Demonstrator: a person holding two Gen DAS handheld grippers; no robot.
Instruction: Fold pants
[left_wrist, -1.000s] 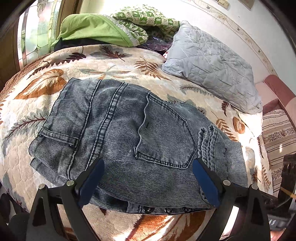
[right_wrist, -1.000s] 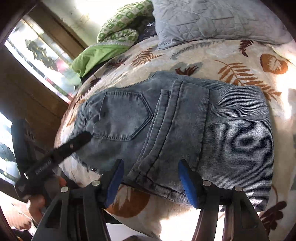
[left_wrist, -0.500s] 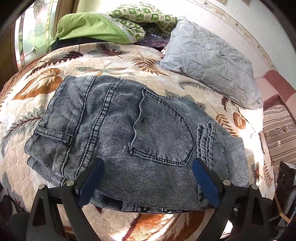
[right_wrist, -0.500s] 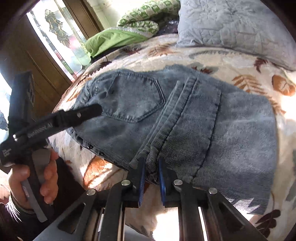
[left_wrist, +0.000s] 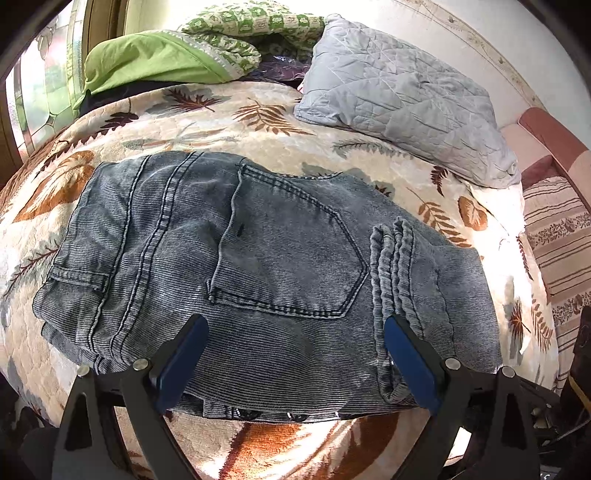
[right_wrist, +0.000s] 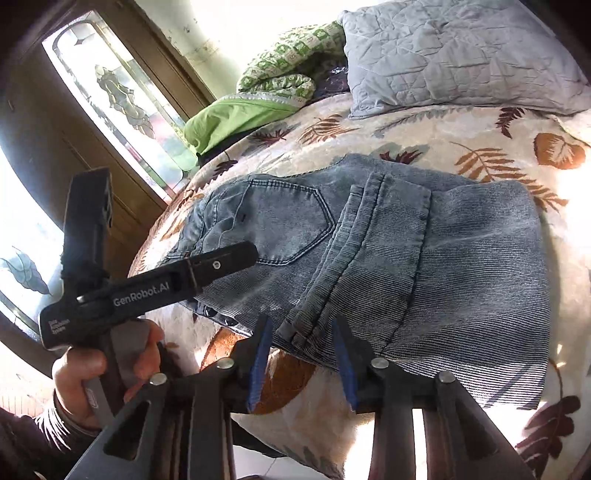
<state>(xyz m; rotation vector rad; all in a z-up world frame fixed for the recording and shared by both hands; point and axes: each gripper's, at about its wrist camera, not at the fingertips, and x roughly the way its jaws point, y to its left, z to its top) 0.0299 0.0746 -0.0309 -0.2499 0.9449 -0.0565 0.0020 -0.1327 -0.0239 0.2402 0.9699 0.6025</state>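
Grey-blue jeans lie folded on the leaf-print bedspread, back pocket up, with the hems stacked over the right part. My left gripper hovers open and wide over the near edge of the jeans, nothing between its fingers. In the right wrist view, the jeans lie ahead of my right gripper. Its jaws are opening, and the hem corner sits just in front of the gap with the pads off it. A hand holds the left gripper over the pocket side.
A grey quilted pillow and a pile of green bedding lie at the far side of the bed. Striped upholstery stands to the right. A wooden cabinet with glass doors is beside the bed on the left.
The right gripper stood open a second ago, shut on the hem corner, and now stands apart from it again. The left gripper stayed open and drifted slightly over the jeans.
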